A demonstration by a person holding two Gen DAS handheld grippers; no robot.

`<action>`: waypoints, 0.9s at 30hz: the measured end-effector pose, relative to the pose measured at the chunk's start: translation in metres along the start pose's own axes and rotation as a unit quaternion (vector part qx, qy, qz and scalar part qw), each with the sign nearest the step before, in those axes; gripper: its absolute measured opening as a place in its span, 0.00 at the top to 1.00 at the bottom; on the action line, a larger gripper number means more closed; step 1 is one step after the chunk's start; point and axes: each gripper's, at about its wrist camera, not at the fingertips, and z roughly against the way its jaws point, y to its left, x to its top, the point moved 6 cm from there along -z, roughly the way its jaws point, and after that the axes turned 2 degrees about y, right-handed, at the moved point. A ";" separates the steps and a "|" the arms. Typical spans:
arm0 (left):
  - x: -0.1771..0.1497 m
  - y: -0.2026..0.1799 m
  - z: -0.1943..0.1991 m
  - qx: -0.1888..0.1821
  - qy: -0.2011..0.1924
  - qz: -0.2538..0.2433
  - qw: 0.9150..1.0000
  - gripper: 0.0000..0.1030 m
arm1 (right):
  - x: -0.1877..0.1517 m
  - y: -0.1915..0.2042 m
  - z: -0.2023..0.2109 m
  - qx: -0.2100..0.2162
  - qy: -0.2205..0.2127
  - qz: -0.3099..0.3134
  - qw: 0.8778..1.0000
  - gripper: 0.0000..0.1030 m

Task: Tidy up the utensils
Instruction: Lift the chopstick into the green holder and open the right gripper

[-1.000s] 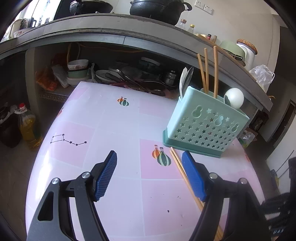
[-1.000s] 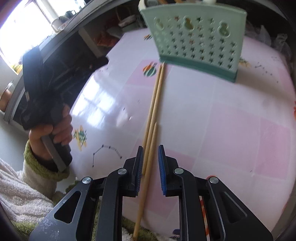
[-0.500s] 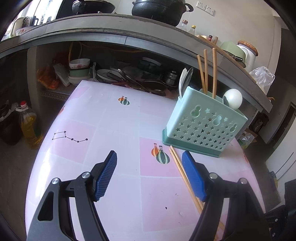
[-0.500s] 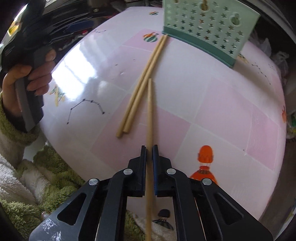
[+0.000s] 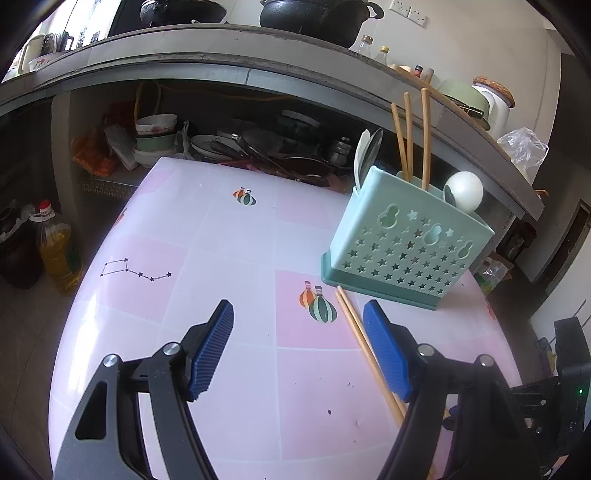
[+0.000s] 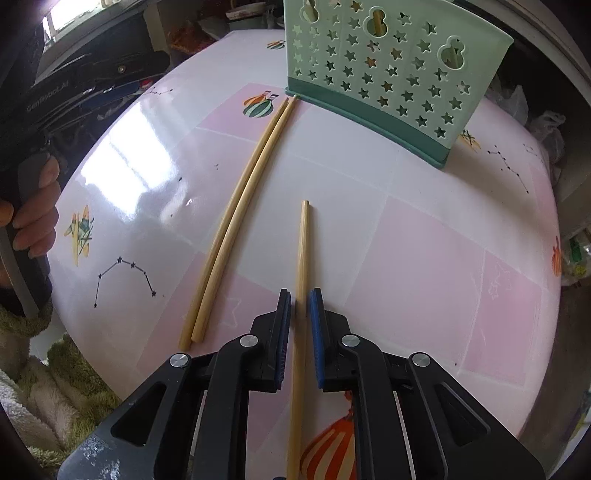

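Kitchen corner with a pink-checked table below a concrete counter

The table [image 5: 229, 236] fills the frame's middle; the grey counter [image 5: 258, 70] arcs across the top, bearing black pots [image 5: 317, 14], with dishes on the dim shelf [image 5: 258, 147] beneath. Cream wall [image 5: 480, 48] upper right with sockets; window glare upper left; oil bottle [image 5: 55, 251] on the floor, left.

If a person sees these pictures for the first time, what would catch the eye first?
Most likely the single chopstick between the blue pads of the right gripper, pointing towards the green holder at the table's far side. Next, the two chopsticks lying together on the pink table, left of the gripped one.
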 end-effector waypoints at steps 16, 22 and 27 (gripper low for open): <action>0.002 -0.003 0.002 0.005 -0.001 -0.002 1.000 0.32 | 0.087 -0.048 0.142 0.028 -0.278 -0.077 0.957 0.96; 0.002 -0.007 0.004 0.008 -0.001 -0.004 1.000 0.32 | 0.161 -0.062 0.203 0.041 -0.422 -0.075 0.903 0.96; 0.002 -0.007 0.002 0.011 0.001 -0.004 1.000 0.32 | 0.216 -0.075 0.221 0.047 -0.496 -0.094 0.862 0.96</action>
